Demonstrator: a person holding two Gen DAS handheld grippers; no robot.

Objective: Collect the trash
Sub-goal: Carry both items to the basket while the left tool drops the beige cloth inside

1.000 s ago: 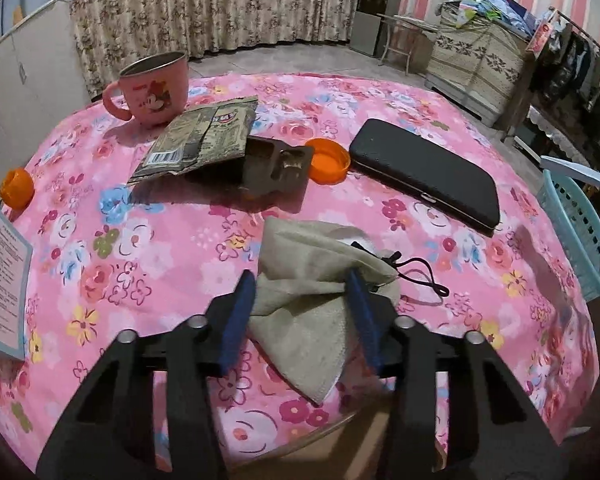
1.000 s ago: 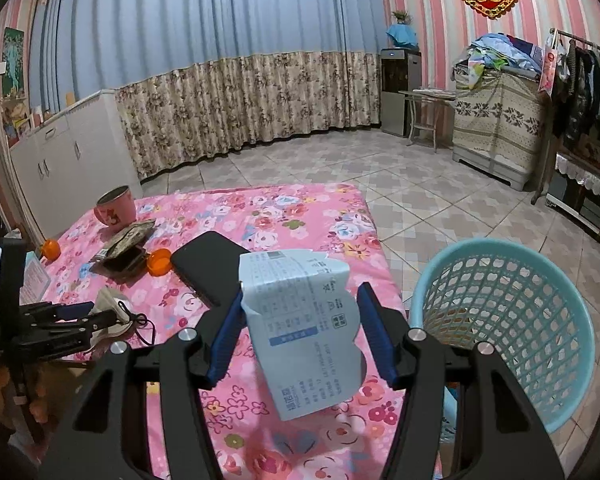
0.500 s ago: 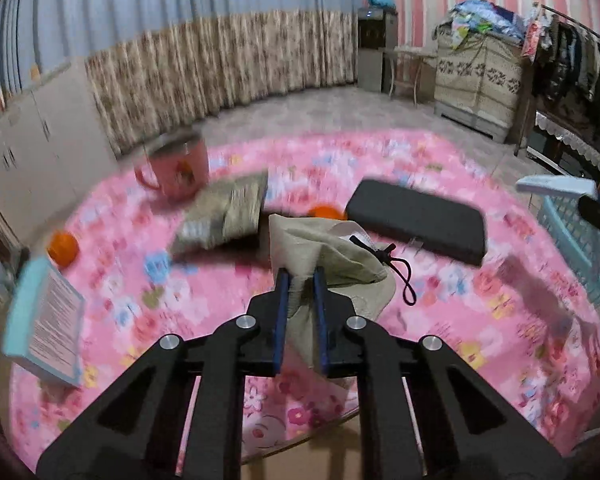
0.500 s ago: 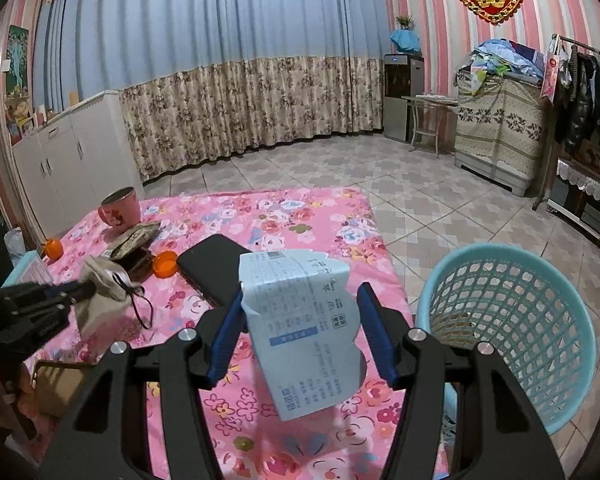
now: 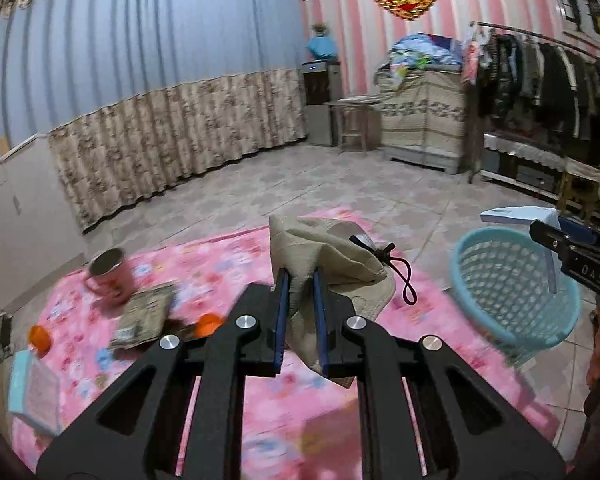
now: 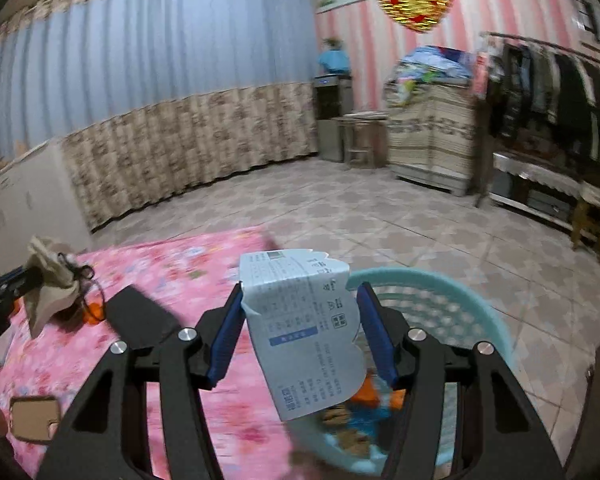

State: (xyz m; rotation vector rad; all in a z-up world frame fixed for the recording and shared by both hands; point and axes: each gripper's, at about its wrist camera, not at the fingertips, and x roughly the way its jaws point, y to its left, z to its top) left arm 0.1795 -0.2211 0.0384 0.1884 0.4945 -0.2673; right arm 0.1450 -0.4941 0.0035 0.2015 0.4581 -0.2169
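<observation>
Status of the collection: two items are in hand and none of the visible desk items has yet been added to the bin in this moment.

The left tool [image 5: 299, 320] is clamped on a crumpled beige cloth pouch with a black drawstring [image 5: 332, 256]. Its blue pads pinch a fold of the fabric, and the pouch hangs clear above the desk covered in a pink floral cloth [image 5: 220, 400]. The jaws have just been closing, and the fabric is between them.

The right tool [image 6: 300, 332] grips a light blue printed paper packet [image 6: 304, 320] across its width, with both pads against the packet's edges. The packet is held over the near rim of the round light blue plastic mesh basket [image 6: 440, 292], which stands on the tiled floor beside the desk. The basket already contains several pieces at its bottom, orange and blue among them; their identity cannot be told.

Remaining on the desk:
- a flat dark green foil wrapper [image 5: 144, 312];
- a small orange round lid [image 5: 208, 324];
- a second small orange round item [image 5: 40, 336], near the desk's left edge.

A pink mug [image 5: 112, 276], a flat black case [image 6: 140, 316] and a pale blue booklet [image 5: 36, 392] also lie on the desk; these are probably not trash.

Judged progress: partial. Release of both held items into the basket is pending.
</observation>
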